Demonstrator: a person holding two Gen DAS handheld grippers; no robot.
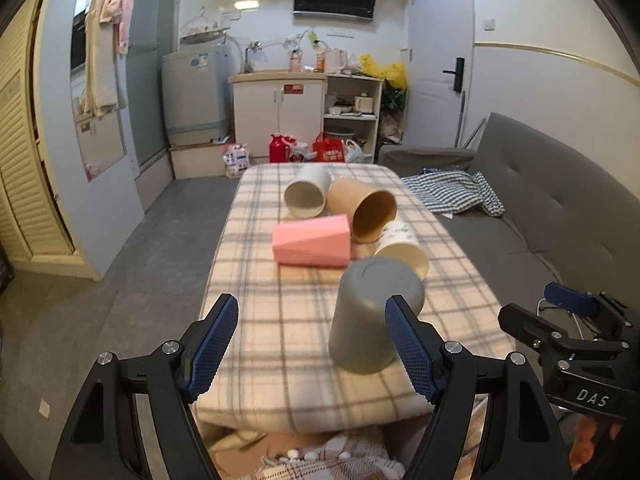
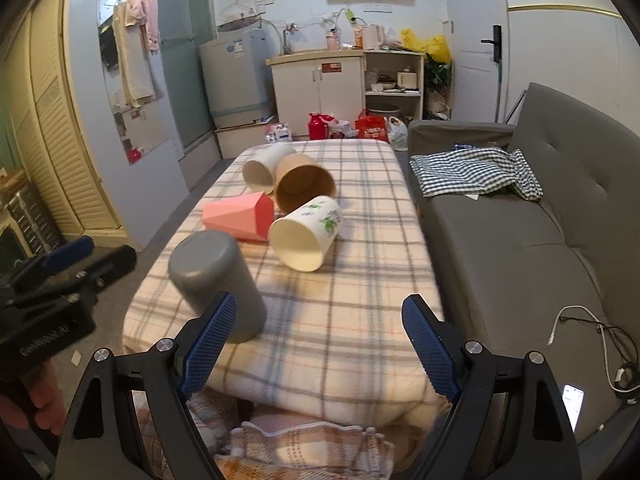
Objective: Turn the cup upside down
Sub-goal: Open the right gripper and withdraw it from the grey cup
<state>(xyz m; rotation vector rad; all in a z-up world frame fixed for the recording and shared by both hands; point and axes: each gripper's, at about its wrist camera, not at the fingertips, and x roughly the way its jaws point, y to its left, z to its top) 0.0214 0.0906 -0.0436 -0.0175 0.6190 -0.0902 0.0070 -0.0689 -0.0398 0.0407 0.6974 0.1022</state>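
Observation:
A grey cup (image 1: 372, 316) stands upside down near the front of the plaid-covered table (image 1: 280, 352); it also shows in the right wrist view (image 2: 216, 280). Behind it, lying on their sides, are a pink faceted cup (image 1: 312, 240), a white cup with green print (image 1: 402, 246), a brown paper cup (image 1: 366, 208) and a plain white cup (image 1: 307, 192). My left gripper (image 1: 312, 344) is open and empty, with the grey cup just beyond its right finger. My right gripper (image 2: 320, 344) is open and empty, to the right of the grey cup.
A grey sofa (image 2: 540, 220) with a checked cloth (image 2: 476, 172) runs along the table's right side. A phone (image 2: 574, 404) and white cable (image 2: 592, 332) lie on the sofa seat. Cabinets, a washing machine and bags stand at the far wall.

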